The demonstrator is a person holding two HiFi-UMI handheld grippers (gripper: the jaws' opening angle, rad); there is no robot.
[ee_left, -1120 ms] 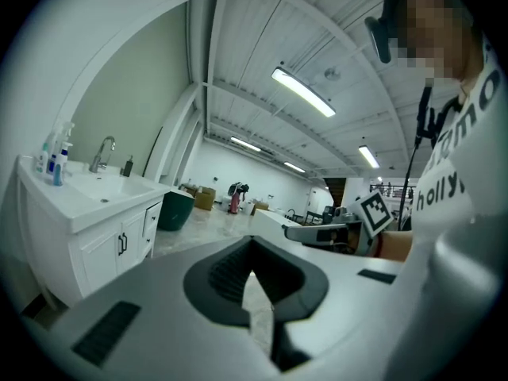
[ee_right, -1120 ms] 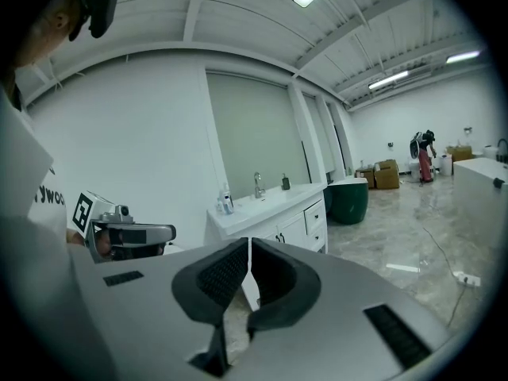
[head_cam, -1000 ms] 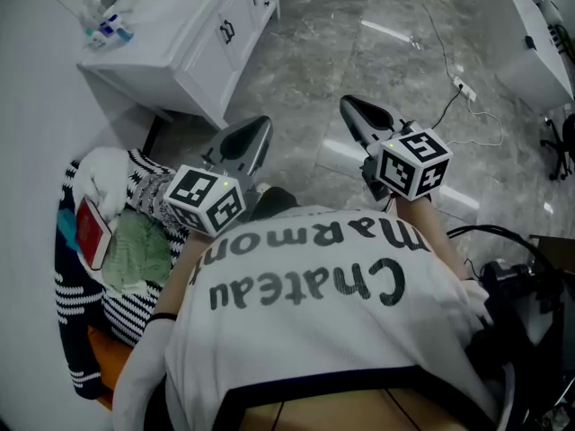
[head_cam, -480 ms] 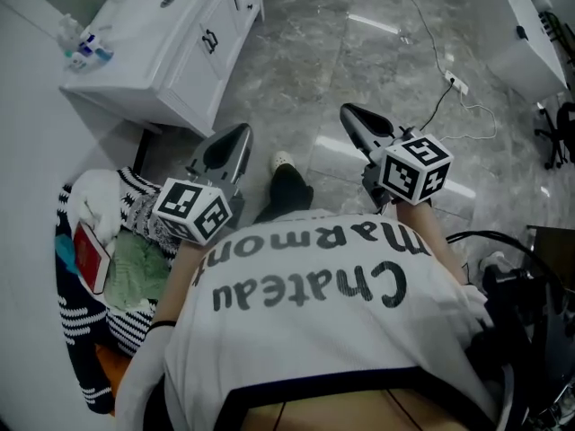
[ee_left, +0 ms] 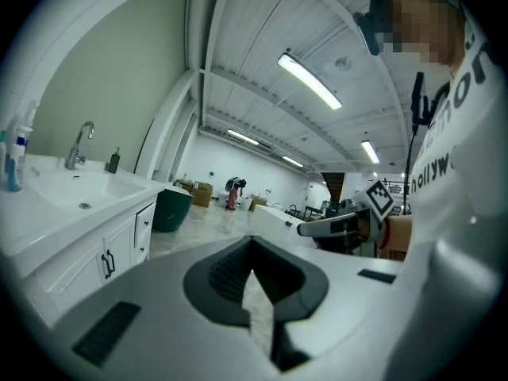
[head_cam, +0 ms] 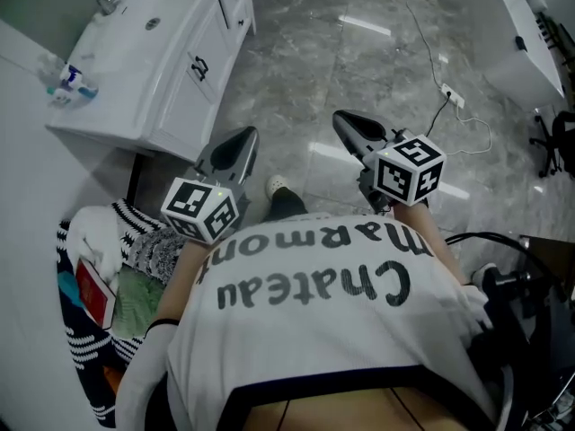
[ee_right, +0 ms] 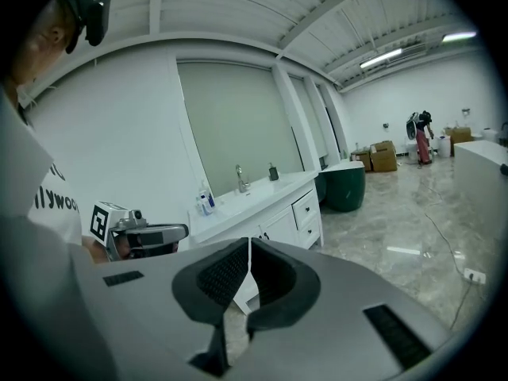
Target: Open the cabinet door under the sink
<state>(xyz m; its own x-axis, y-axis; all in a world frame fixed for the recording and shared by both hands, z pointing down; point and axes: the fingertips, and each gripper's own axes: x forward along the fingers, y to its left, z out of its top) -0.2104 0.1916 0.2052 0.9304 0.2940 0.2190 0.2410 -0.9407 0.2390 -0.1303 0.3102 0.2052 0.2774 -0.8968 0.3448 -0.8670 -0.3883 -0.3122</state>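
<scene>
L hand-held gripper, R hand-held gripper advanced along sink cabinet.

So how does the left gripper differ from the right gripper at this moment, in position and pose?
The left gripper is nearer the sink cabinet; the right gripper hangs over the floor, farther out. In the head view the left gripper leans rightward, the right gripper leftward, so their tips converge. Both are shut, empty and apart from the cabinet.
</scene>
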